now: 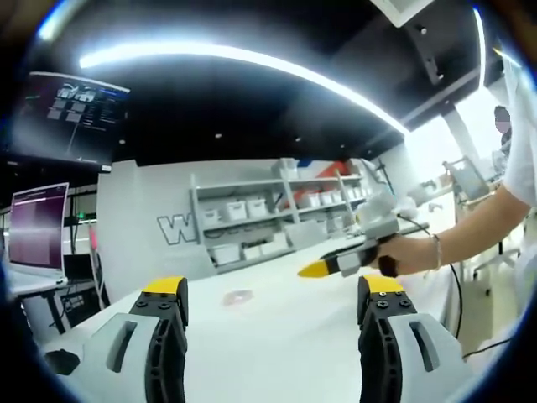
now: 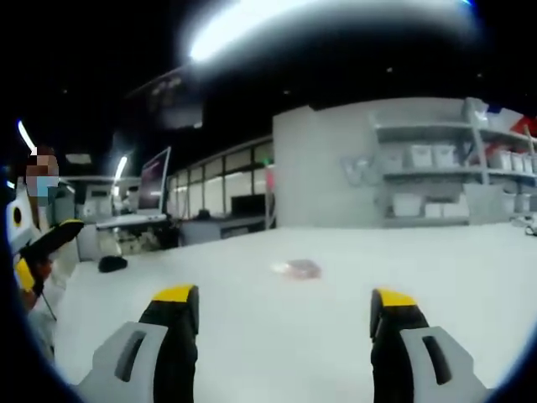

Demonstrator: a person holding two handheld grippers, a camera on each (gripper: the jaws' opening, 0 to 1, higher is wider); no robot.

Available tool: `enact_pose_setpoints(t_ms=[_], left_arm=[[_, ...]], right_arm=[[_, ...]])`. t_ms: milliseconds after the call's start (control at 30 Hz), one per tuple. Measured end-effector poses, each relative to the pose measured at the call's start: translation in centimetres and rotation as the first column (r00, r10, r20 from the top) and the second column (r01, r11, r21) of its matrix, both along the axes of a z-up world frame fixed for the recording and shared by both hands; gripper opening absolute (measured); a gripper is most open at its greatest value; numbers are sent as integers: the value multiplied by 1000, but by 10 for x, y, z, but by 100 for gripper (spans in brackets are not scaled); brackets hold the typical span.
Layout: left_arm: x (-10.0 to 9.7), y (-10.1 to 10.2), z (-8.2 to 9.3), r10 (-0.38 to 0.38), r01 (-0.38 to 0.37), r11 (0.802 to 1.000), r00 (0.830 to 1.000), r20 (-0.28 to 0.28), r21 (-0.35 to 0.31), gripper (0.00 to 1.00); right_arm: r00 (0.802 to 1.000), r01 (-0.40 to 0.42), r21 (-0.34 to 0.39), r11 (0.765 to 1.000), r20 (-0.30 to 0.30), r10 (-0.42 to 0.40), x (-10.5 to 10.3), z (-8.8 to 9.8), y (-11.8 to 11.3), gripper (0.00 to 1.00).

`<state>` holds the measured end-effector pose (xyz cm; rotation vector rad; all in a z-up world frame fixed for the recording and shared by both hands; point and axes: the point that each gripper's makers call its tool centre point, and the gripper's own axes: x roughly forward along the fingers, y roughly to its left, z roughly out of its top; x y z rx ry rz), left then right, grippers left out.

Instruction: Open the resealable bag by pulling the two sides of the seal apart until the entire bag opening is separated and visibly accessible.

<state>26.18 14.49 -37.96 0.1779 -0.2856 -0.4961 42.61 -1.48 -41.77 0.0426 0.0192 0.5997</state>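
While both my grippers hang spread and empty, the small clear plastic resealable bag (image 2: 299, 269) lies flat ahead on the white table (image 2: 336, 336), between the jaws of my right gripper (image 2: 285, 306) and of my left gripper (image 1: 273, 294), neither clearly nearer.

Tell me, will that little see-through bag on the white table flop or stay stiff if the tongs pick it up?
Probably floppy: the small clear plastic bag lies flat on the white table, like thin film. It is likely light too, since it looks nearly empty, though it is blurred. It may slide when nudged, because the tabletop looks smooth. Both the right tongs and the left tongs stand open, well short of it.
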Motion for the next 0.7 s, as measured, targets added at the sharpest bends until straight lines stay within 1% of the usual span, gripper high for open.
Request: enact_pose_setpoints(t_ms=[133,267,433,700], left_arm=[[0,1,-2,3,-3,1000,1000,-3,-2,81],[1,2,-3,9,-9,1000,1000,-6,0,81],[2,8,-3,26,-26,1000,1000,-2,-9,81],[4,6,-3,28,-28,1000,1000,-1,-8,81]], right_arm=[[1000,-4,3,1000,7,4,-2,2,-1,85],[1000,4,13,1000,13,-4,-5,3,-8,85],[1000,20,14,1000,5,-20,-9,-3,-18,85],[1000,26,27,999,10,-27,-16,-1,-25,85]])
